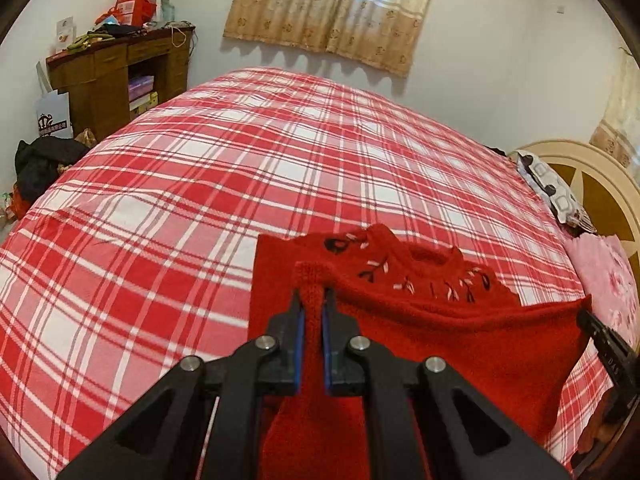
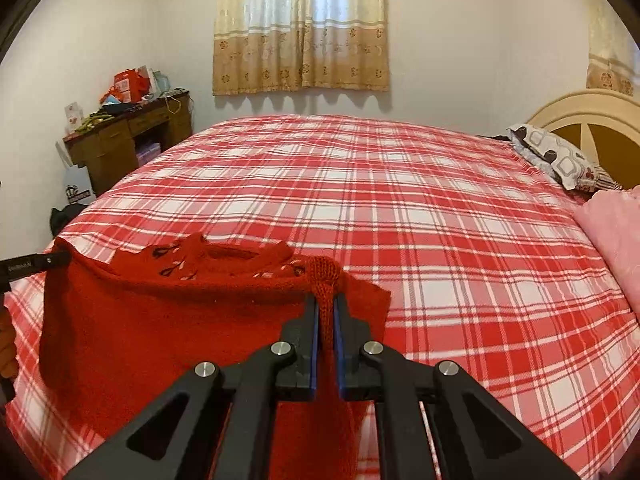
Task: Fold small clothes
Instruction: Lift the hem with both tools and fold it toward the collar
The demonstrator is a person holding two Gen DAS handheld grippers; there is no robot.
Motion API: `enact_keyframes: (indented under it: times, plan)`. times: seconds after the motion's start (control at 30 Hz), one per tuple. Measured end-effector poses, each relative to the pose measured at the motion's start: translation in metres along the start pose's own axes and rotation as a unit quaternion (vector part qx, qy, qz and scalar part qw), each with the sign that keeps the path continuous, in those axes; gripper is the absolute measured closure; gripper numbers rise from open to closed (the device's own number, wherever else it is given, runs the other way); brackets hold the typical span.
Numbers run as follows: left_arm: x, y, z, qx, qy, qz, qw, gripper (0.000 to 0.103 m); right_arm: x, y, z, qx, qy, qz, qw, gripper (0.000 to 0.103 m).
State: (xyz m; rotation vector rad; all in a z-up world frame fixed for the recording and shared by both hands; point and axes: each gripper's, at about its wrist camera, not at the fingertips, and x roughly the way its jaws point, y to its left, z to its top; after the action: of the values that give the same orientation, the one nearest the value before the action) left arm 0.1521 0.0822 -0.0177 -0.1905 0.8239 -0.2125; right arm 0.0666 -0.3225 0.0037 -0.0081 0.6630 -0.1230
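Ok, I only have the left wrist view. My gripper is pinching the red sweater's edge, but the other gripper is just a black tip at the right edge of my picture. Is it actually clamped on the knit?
Observer: Yes. In the right wrist view the right gripper is shut on a bunched fold of the red sweater, with knit squeezed between its blue pads.
Operator: Anything on the bed past that side?
Observer: A plain pink folded cloth lies beside the patterned pillow.
Operator: Does the sweater hang evenly?
Observer: It spans between the left gripper and the right one, with its embroidered neckline sagging in the middle.
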Motion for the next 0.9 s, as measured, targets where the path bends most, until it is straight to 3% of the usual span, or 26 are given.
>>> enact_keyframes:
  times: [0.3,0.47,0.77,0.83,0.9]
  plan:
    - [0.033,-0.009,0.044,-0.002,-0.01,0.02,0.9998,0.096,0.058,-0.004,0.034,0.024,-0.005,-0.025,0.999,0.097]
    - [0.069,-0.007,0.063,-0.013,-0.006,0.024,0.9996,0.096,0.109,-0.012,0.034,0.066,0.01,-0.039,0.997,0.097]
    - [0.148,0.006,0.052,-0.021,0.036,0.067,0.9969,0.095,0.177,-0.015,0.011,0.068,0.071,-0.044,0.994,0.097]
    - [0.159,0.01,0.044,-0.024,0.059,0.072,0.9954,0.091,0.183,-0.017,0.01,0.072,0.086,-0.043,0.993,0.097]
    - [0.156,0.013,0.045,-0.033,0.056,0.072,0.9953,0.086,0.191,-0.017,0.009,0.072,0.105,-0.042,0.991,0.097]
